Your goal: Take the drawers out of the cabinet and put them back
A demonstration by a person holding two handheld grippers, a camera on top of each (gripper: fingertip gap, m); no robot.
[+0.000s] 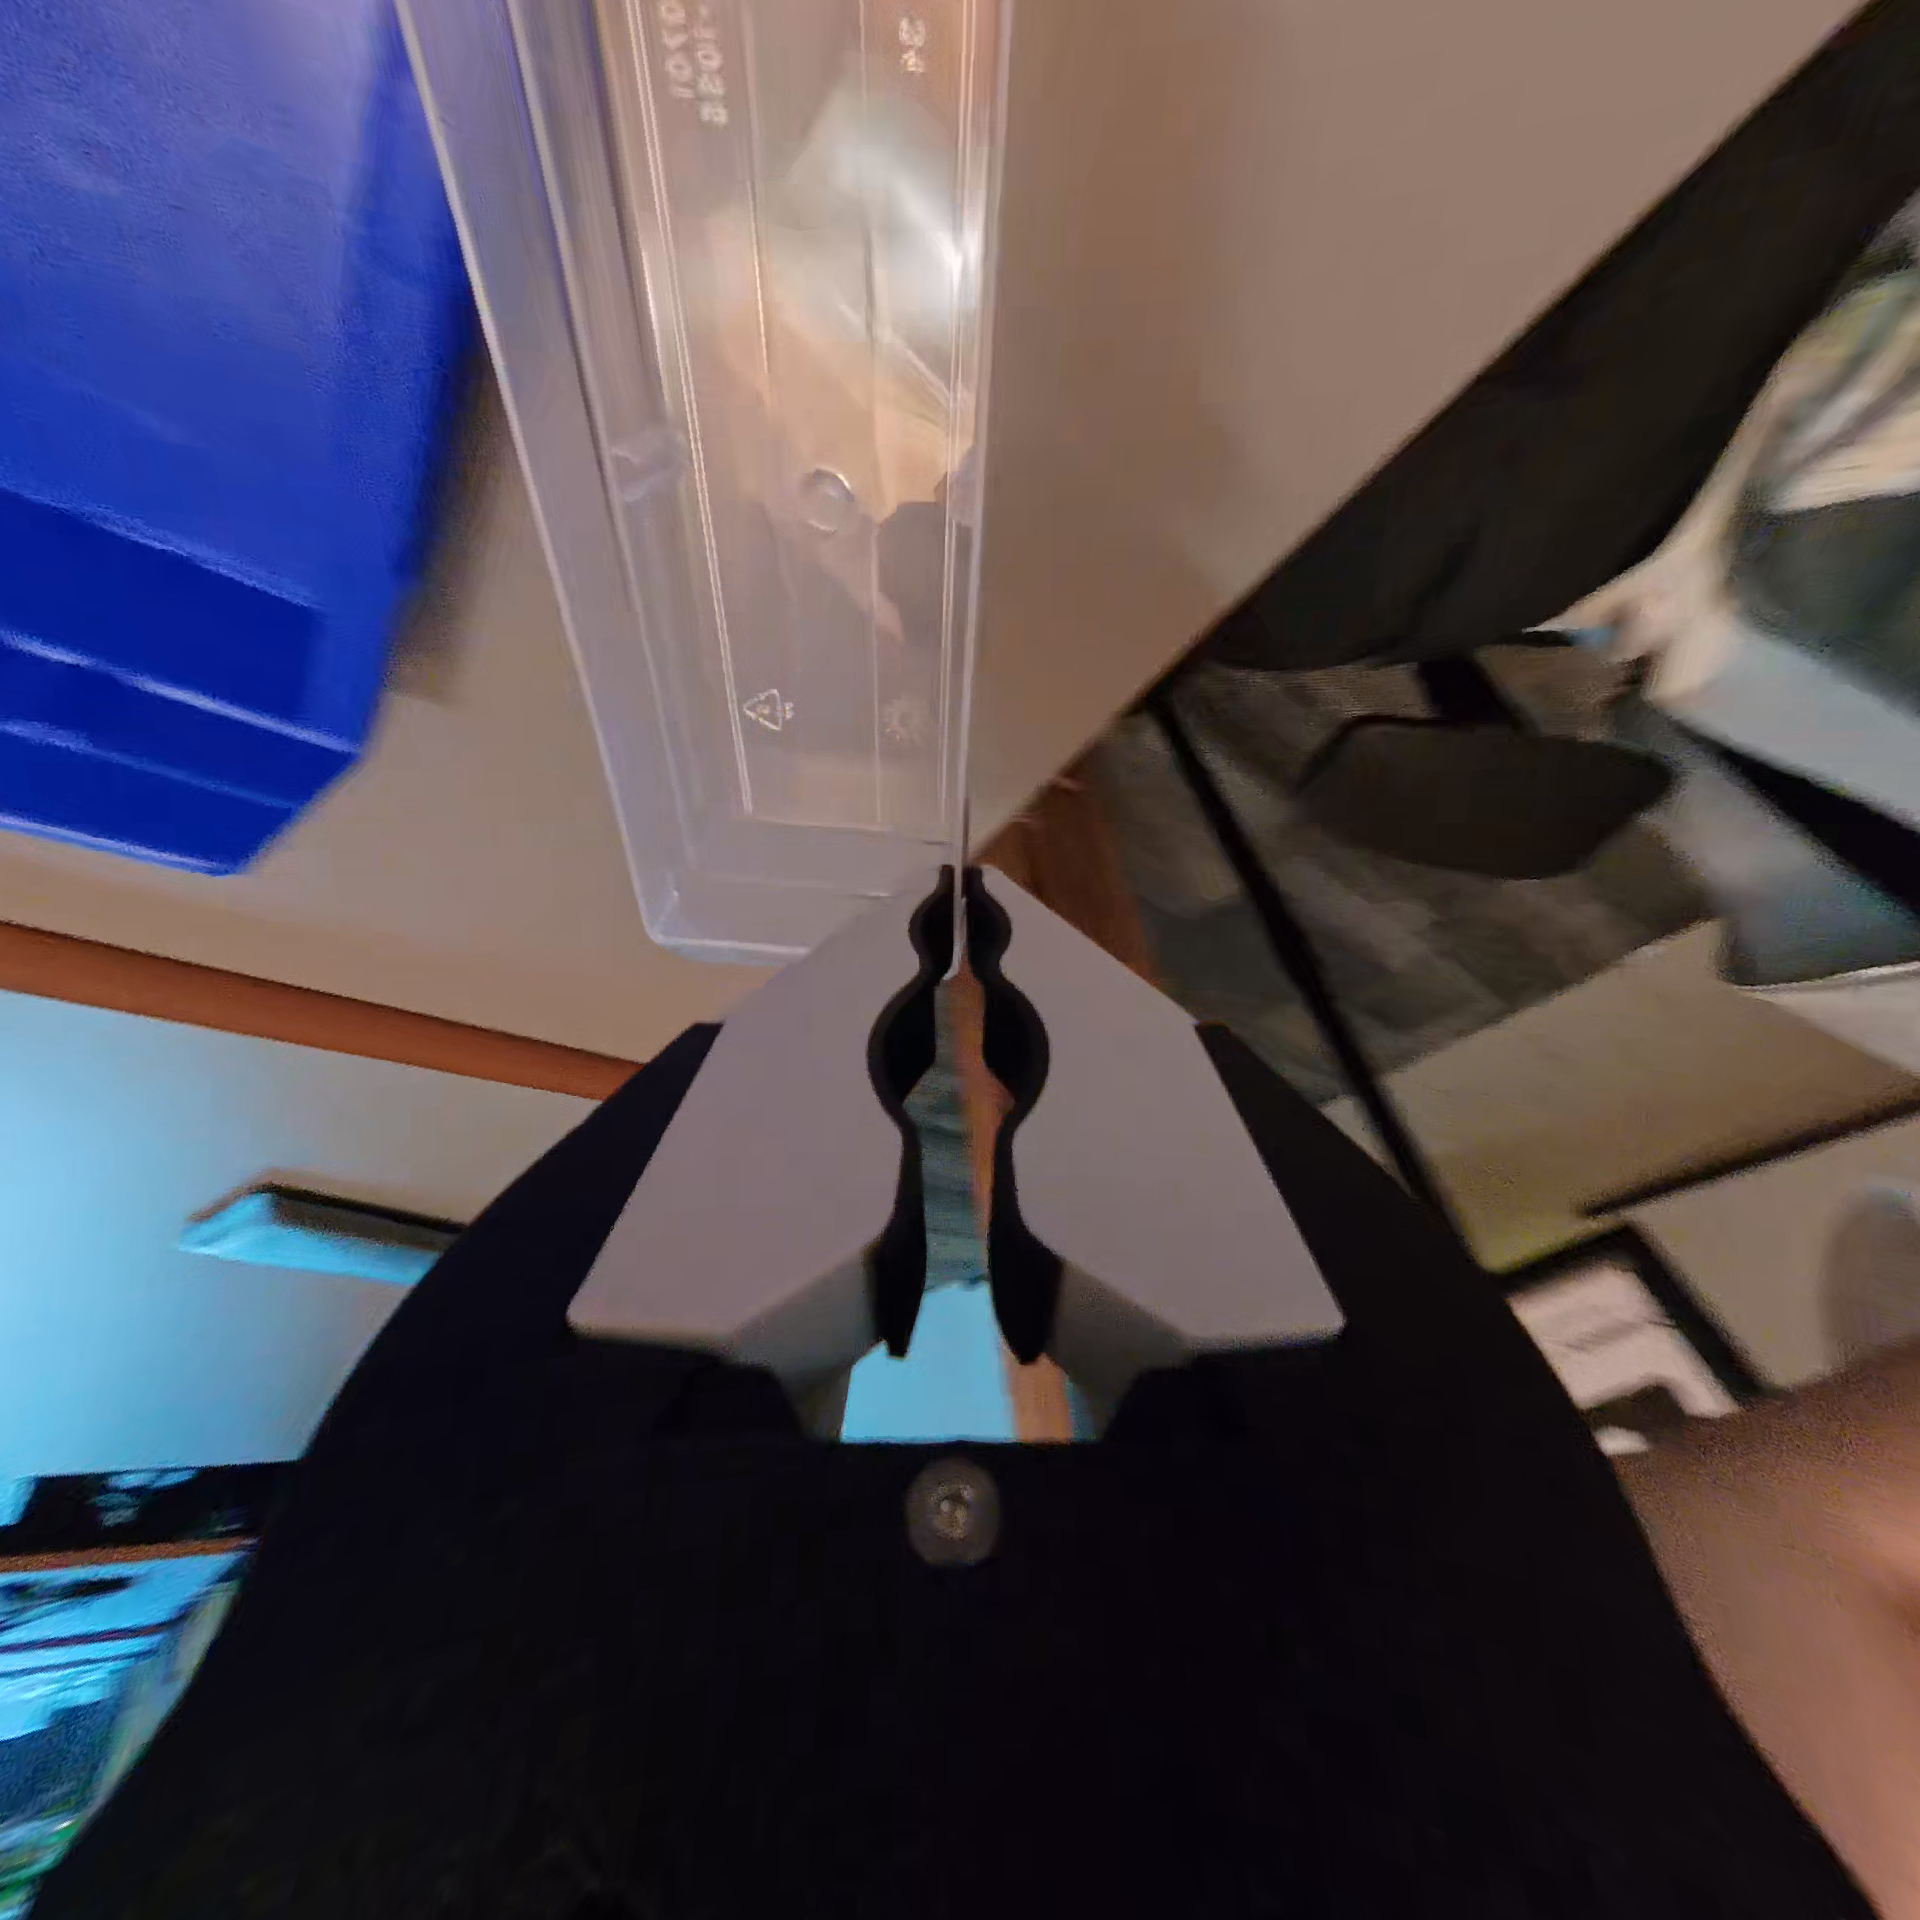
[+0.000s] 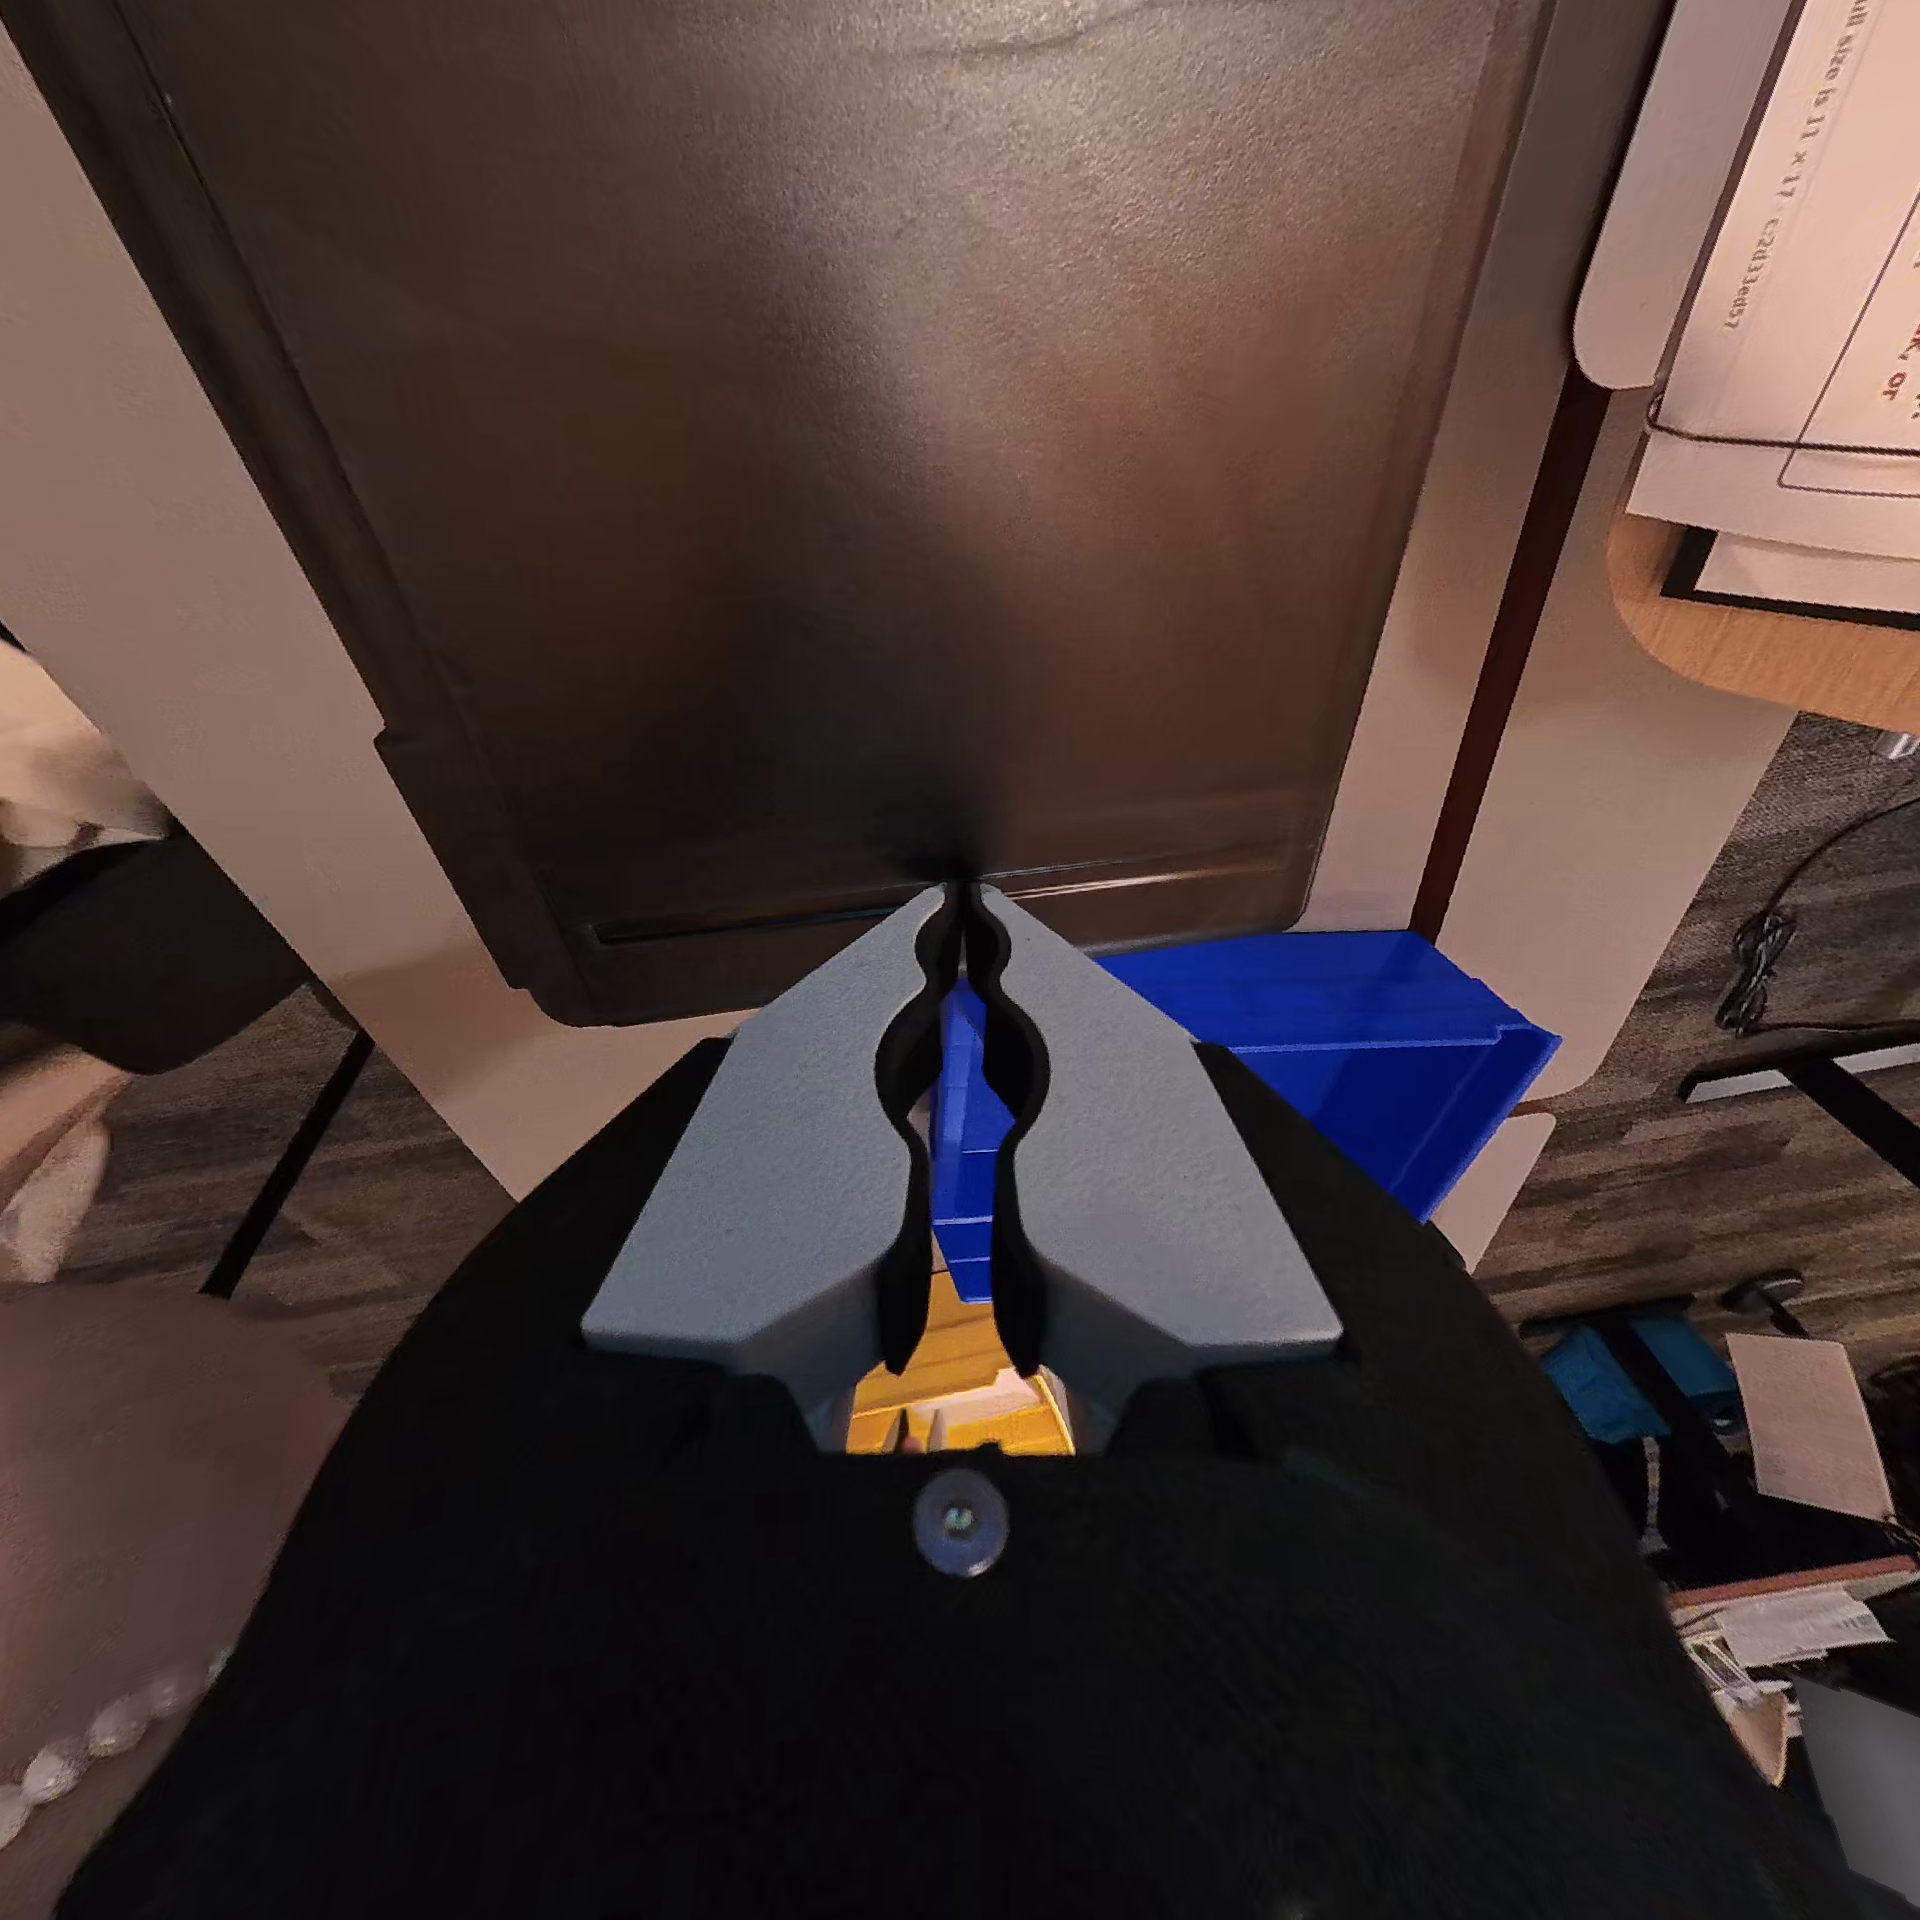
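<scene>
While your left gripper pinches the clear drawer's thin side wall, treat it as light, slick, flexible; your right gripper is clamped on the dark cabinet.

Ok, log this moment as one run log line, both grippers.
left gripper: shut on clear drawer edge | right gripper: shut on dark cabinet edge | blue bin: beside

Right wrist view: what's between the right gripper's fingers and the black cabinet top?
Nothing. The right gripper, fingertips together, meets the cabinet at its near edge; no gap shows between them.
</scene>
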